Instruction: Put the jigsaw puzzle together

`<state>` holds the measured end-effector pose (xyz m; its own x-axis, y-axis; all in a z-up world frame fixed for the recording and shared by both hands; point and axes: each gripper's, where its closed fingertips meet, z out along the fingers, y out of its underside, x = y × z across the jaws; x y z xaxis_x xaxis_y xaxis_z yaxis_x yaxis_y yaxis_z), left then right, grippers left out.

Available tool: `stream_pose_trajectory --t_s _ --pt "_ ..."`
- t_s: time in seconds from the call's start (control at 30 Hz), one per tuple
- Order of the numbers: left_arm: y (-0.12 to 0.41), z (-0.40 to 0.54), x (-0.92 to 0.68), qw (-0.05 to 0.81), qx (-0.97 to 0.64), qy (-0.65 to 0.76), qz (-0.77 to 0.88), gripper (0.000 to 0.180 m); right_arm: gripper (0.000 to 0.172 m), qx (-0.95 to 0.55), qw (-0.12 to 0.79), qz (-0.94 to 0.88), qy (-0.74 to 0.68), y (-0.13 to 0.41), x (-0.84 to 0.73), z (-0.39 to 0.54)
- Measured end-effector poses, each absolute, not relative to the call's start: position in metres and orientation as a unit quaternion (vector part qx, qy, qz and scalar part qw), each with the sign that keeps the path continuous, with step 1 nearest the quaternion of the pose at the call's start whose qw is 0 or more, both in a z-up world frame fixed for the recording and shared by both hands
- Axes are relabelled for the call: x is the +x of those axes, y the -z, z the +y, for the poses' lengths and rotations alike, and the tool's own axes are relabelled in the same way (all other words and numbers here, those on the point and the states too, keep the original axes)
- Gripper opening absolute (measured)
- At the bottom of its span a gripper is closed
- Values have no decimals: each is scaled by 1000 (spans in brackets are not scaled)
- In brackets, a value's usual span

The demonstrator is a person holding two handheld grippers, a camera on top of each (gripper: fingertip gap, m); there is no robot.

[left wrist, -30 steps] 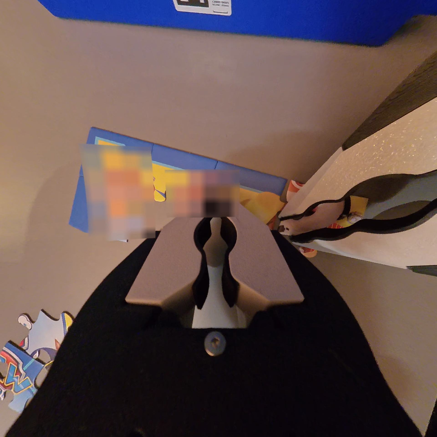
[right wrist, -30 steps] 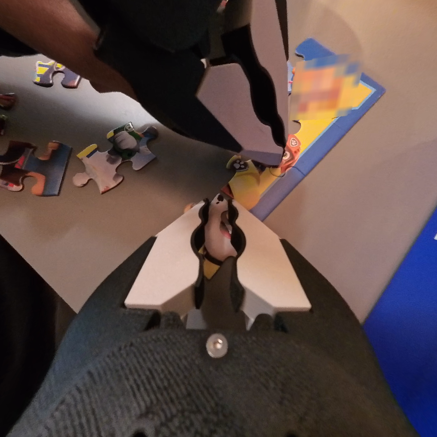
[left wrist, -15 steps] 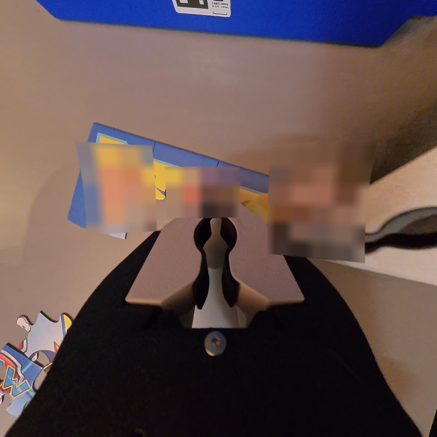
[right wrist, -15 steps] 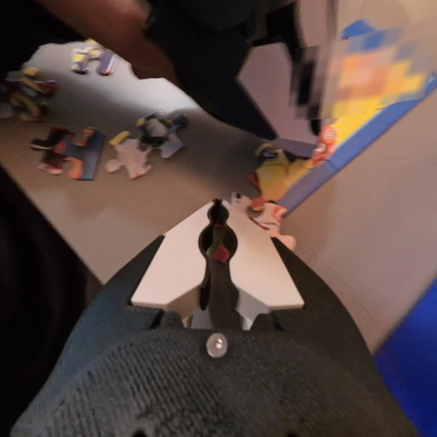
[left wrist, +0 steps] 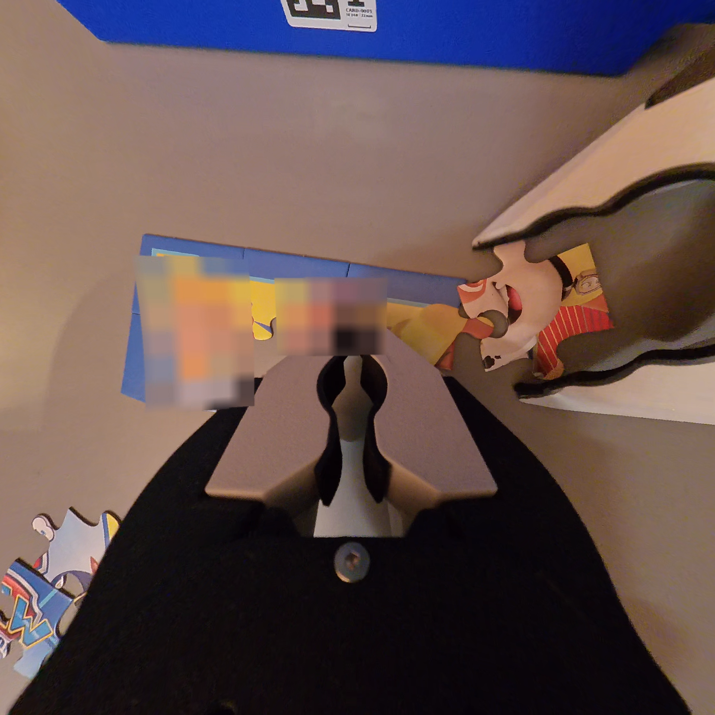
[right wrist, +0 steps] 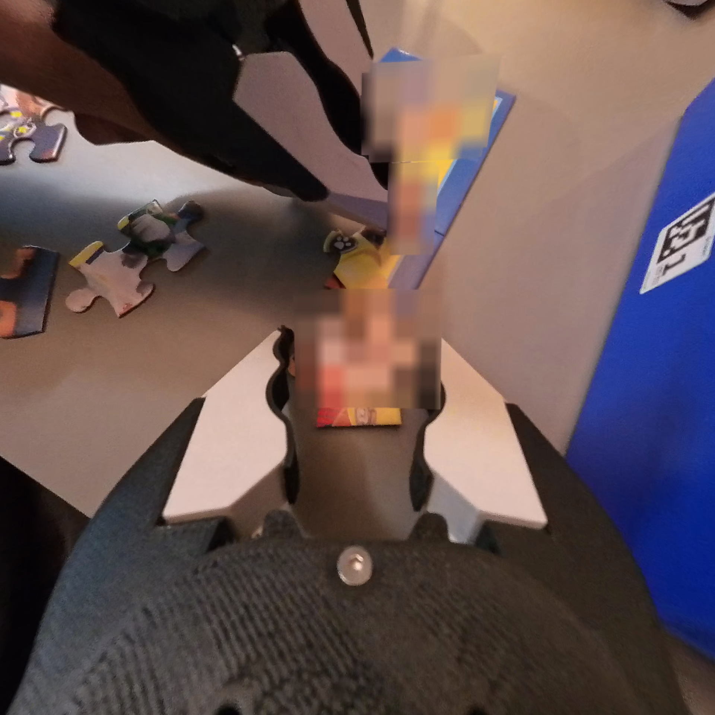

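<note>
A plain beige tabletop (left wrist: 271,154) carries a partly joined puzzle with a blue border (left wrist: 294,265), loose puzzle pieces (right wrist: 131,259) scattered well apart from it, and a blue box (left wrist: 464,35) along the far edge.

Puzzle piece (left wrist: 541,309), white, red and yellow, flat on table between spread fingers of right gripper (left wrist: 499,313), touching joined blue-edged puzzle section (left wrist: 294,267).
</note>
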<state>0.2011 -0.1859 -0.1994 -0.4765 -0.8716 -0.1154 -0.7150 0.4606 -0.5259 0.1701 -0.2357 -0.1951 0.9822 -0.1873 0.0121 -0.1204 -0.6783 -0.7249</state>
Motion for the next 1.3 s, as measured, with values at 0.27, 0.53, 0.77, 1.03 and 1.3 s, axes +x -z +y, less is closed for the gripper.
stream_pose_trajectory --t_s 0.27,0.53,0.77,1.03,1.3 --pt "199 -186 201 188 -476 209 833 2 42 -922 374 88 40 195 165 -238" --pt "199 -186 201 191 -475 209 833 2 41 -921 370 111 48 195 161 -250" --pt "199 -187 201 194 -469 214 835 2 41 -916 383 112 48 194 157 -254" --pt "156 -182 192 164 -507 305 789 44 40 -901 420 111 10 183 148 -245" --pt "88 -67 107 270 -591 346 677 47 40 -884 460 77 -11 160 131 -216"
